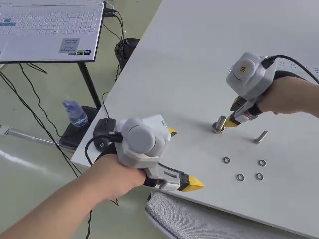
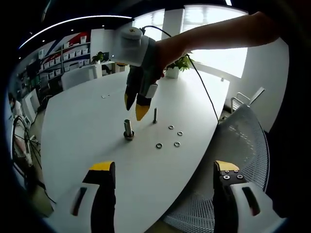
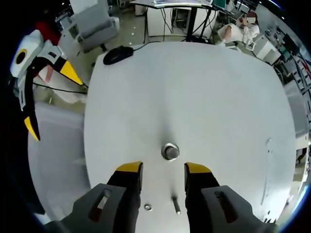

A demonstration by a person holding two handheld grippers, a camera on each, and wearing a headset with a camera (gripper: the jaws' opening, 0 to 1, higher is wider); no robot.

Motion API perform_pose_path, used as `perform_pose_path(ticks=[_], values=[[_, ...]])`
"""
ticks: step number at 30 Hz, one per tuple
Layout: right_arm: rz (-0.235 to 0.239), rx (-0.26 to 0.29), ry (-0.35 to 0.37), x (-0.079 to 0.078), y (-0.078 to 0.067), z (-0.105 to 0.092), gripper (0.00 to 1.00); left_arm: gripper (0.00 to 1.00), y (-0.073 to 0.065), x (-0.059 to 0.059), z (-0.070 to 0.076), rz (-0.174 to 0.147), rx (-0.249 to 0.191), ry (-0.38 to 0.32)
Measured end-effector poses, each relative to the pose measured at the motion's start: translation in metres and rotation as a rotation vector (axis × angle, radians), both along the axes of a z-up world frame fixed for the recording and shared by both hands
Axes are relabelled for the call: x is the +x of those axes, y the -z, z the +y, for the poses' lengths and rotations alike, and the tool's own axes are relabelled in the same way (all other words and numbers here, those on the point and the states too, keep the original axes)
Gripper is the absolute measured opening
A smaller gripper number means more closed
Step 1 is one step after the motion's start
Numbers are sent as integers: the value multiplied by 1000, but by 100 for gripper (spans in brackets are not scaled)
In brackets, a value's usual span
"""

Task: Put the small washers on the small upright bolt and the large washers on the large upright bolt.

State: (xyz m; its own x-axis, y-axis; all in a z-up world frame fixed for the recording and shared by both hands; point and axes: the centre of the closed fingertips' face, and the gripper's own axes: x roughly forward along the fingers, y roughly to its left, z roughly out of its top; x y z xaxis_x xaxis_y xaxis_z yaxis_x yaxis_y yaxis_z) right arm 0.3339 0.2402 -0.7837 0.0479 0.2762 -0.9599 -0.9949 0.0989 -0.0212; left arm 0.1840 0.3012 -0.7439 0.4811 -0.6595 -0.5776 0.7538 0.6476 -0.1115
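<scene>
Large bolt (image 1: pixel 218 124): upright on the white worktop (image 1: pixel 199 59), centre right.
Small bolt (image 1: pixel 260 137): upright, just right of the large bolt.
Washers (image 1: pixel 240 177): four, lying flat in a loose group nearer than both bolts.
Right gripper (image 3: pixel 164 168): fingers parted slightly, empty, tips close by the large bolt's top.
Left gripper (image 2: pixel 164 170): fingers wide apart, empty, at the near left worktop edge.

left tongs (image 2: pixel 164 167) | right tongs (image 3: pixel 164 169) | white rounded housings | yellow tips | black cables (image 1: pixel 294 62)
</scene>
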Motion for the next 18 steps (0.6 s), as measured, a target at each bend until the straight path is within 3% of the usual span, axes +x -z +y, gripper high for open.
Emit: perform_pose_path(ticks=[8,13,15,18], values=[[-13,-26,-29,-13,1,-8,35,83,-3,-3,-1,-6,-6,-16],[4,-18,-31,-33,0,-11,35,83,-3,-5,-1,-9,-6,-21],[13,-14,-30,-30,3,-13,35,83,-3,-6,0,-8,-6,-24],[27,-15,-32,-42,5,-17,35,83,-3,-6,0,-9,-9,-23]])
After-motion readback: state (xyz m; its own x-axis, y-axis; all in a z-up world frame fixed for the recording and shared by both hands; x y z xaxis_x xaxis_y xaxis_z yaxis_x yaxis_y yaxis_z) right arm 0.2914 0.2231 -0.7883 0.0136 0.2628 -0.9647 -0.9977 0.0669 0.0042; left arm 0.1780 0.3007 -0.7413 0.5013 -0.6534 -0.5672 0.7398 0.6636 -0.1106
